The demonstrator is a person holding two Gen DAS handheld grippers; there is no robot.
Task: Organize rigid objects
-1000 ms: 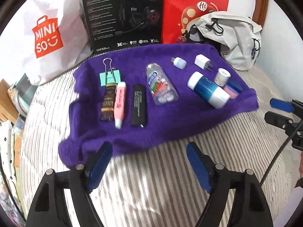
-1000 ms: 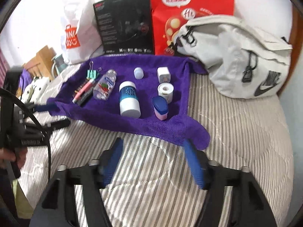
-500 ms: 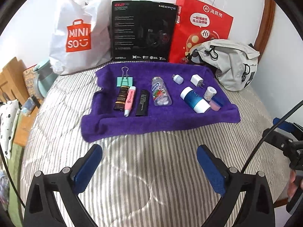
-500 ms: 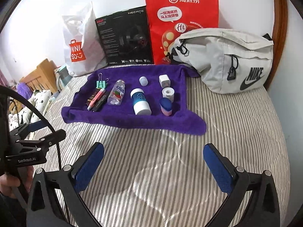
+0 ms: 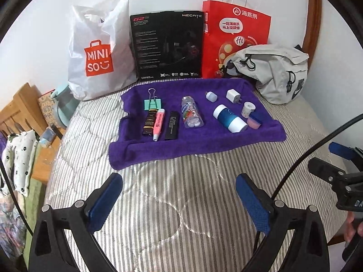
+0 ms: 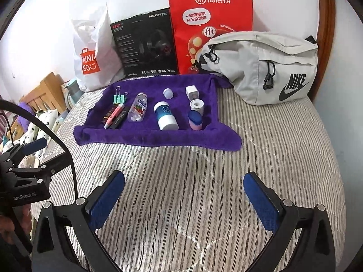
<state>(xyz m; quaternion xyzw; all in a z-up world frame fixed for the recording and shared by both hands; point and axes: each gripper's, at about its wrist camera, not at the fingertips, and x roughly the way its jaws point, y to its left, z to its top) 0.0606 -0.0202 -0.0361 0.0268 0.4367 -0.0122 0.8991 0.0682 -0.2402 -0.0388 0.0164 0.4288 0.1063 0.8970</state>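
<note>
Left gripper [image 5: 179, 200] has jaws spread wide, nothing btwn them, only striped bedcover [image 5: 181, 204] under; right gripper [image 6: 183, 198] same, wide and empty, hovering over bare stripes; vs 1 s ago both have pulled well back from the purple towel [image 5: 158, 149] and opened further, so view is wider and the towel's near edge now sits well ahead of the tips instead of just past them; reads as a retreat after placing, not an approach. Ahead-left of left jaws: dark bar [image 5: 150, 122], pink highlighter [image 5: 158, 123], black lighter-like stick [image 5: 171, 128] lying side by side, mint binder clip [image 5: 152, 103] just beyond them; straight ahead the clear pill bottle [image 5: 191, 112] on its side; ahead-right the blue-white cylinder [image 5: 229, 118], small tape roll [image 5: 248, 109], pink-blue case [image 5: 253, 121], w/ a small pale cap [image 5: 211, 95] and white charger [image 5: 233, 95] farther off. Items haven't shifted across the frames and lie in tidy groups, so sorting looks done or nearly so; next would be a check or a stop. Beyond the towel: Miniso bag [image 5: 99, 52], black headset box [image 5: 168, 45], red paper bag [image 5: 236, 38], grey sling bag [image 6: 267, 65] far right.
</note>
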